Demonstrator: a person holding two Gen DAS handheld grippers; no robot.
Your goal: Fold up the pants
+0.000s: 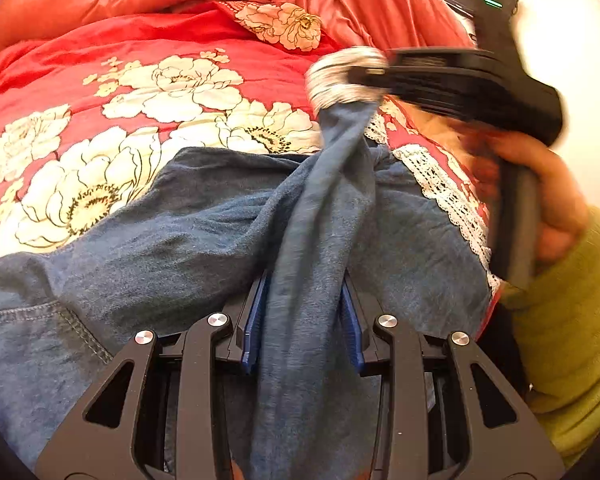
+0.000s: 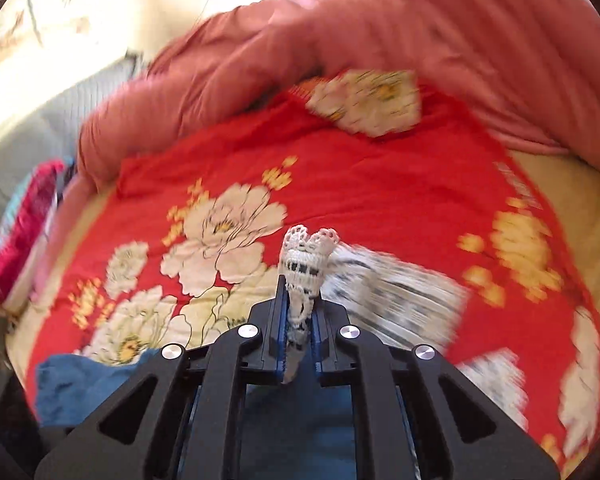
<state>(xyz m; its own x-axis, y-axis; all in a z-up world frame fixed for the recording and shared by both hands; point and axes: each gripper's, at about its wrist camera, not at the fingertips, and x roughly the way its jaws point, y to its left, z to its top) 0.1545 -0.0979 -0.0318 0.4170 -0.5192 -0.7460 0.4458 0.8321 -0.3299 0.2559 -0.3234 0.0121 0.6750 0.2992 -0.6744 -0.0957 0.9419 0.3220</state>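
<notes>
Holding 1 bunched fold of the blue pants between its blue pads, the left tool sits at the bottom centre of the left wrist view, its jaws narrow and pressed against the cloth on both sides. The pants lie spread on the bed over a red flowered bedspread, filling the lower half of that view, with a white lace hem running down the right side. The right tool, seen at the lower middle of its own view, is clamped tight on a bit of that lace, which pokes up beyond the pads; in the left wrist view it sits blurred at the upper right, with a twisted strand of blue cloth hanging from its tip. A hand in a green sleeve grips its handle at the right edge.

To do this step well, both grips should stay firm while the hem is carried over, I judge. The strand between the 2 tools looks twisted, so pulling them gently apart should flatten it before laying it down. Lace is thin and may slip or tear under a hard tug.
</notes>
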